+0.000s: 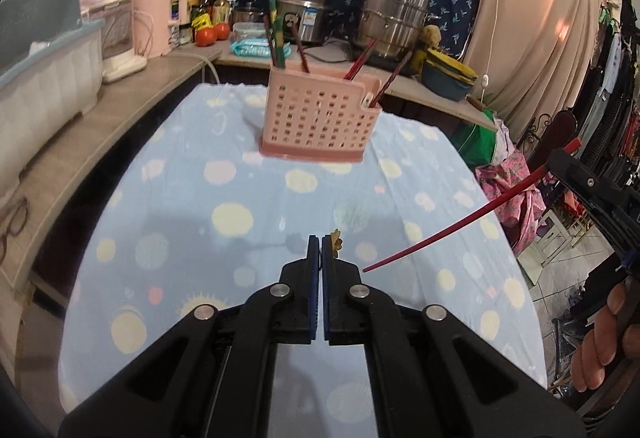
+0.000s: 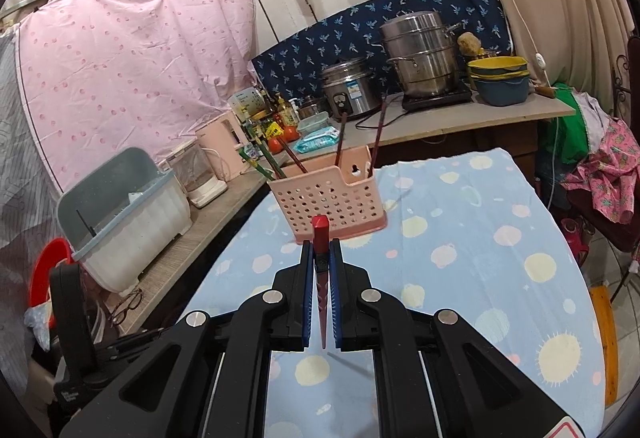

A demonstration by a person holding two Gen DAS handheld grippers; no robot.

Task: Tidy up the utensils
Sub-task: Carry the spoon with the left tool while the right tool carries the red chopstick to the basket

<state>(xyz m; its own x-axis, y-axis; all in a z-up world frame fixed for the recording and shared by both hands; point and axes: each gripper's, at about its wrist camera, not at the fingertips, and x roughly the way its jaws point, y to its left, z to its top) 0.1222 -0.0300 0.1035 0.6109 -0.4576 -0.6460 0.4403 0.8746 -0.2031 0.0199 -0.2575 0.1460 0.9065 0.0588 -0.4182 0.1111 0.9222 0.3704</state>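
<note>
A pink perforated utensil holder (image 1: 320,118) (image 2: 332,198) stands at the far end of the blue spotted tablecloth (image 1: 200,198), with several dark red and green chopsticks (image 1: 276,34) upright in it. My left gripper (image 1: 321,242) hangs above the cloth, shut. A small golden flower-shaped utensil end (image 1: 336,241) pokes out at its right fingertip, and the rest of it is hidden. My right gripper (image 2: 321,250) is shut on a red chopstick (image 2: 321,238). In the left wrist view that chopstick (image 1: 460,222) slants down from the right gripper (image 1: 560,158) towards the cloth.
A wooden counter (image 1: 120,110) runs along the left and back. It carries a grey-lidded dish rack (image 2: 120,206), a pink kettle (image 1: 160,18), tomatoes (image 1: 212,34), steel pots (image 2: 420,54), stacked bowls (image 2: 500,78) and glasses (image 2: 128,304). A hand (image 1: 604,338) is at the right edge.
</note>
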